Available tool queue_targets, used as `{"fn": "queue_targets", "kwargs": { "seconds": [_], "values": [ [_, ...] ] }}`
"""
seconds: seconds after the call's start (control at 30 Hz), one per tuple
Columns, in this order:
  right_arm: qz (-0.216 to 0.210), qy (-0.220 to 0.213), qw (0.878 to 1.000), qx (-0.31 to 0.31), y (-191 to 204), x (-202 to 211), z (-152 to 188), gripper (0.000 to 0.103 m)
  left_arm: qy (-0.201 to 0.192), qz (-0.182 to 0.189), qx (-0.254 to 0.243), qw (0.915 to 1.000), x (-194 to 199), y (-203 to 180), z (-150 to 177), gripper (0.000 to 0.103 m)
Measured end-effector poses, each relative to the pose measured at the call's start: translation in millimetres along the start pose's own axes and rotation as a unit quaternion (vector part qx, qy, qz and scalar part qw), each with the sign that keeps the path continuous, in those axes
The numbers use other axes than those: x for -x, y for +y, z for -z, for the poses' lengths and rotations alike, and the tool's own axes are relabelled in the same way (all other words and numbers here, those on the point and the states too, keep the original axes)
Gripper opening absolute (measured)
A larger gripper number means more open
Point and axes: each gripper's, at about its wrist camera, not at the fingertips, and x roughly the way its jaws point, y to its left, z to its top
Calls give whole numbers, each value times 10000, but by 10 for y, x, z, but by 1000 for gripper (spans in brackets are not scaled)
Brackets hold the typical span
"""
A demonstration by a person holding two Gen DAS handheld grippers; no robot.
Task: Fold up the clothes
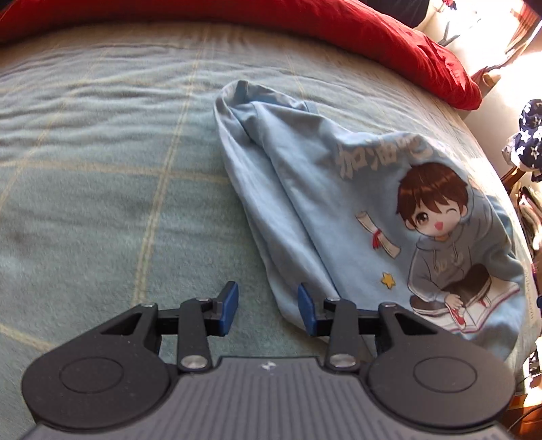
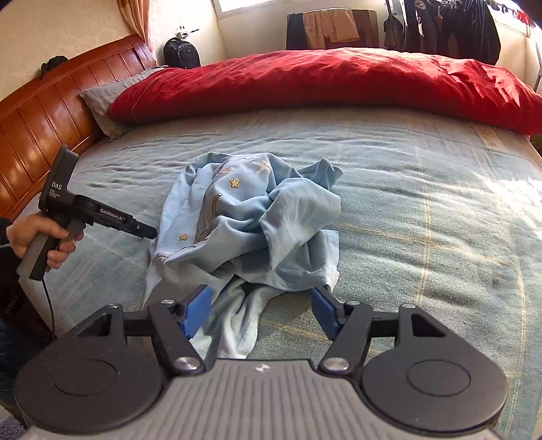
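Black tongs [image 1: 267, 308], blue pads [image 2: 196, 309], dark sleeve [image 2: 5, 237]

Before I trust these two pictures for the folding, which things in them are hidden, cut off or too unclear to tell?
- Light blue shirt, left wrist view: its near hem lies behind the left gripper; its white printed characters are too blurred to read.
- Same shirt, right wrist view: crumpled, so the sleeves and collar cannot be told apart; the right gripper covers its near edge.
- Star-patterned fabric, left wrist view: cut by the right edge.

A bed [image 2: 423, 189] with a grey-green checked cover, a red quilt [image 2: 321, 84] along its far side, a wooden headboard [image 2: 44, 111] – sunlight from a window [image 2: 250, 4] behind.
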Motion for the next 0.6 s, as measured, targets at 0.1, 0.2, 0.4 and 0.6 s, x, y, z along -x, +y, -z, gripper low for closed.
{"fn": "queue_targets", "kwargs": {
  "seconds": [0.1, 0.2, 0.4, 0.6],
  "values": [
    [32, -54, 10000, -40, 49, 109, 75, 73, -132, 84, 153, 9998, -27, -12, 105, 39],
    [54, -85, 9999, -57, 82, 203, 138, 73, -285, 322, 408, 9982, -78, -18, 145, 43],
    [153, -134, 9998, -28, 99, 337, 211, 73, -521, 159, 219, 9983, -108, -182, 172, 0],
    [241, -127, 9996, -79, 34, 322, 188, 73, -766, -187, -22, 9969, 113, -207, 91, 0]
  ]
}}
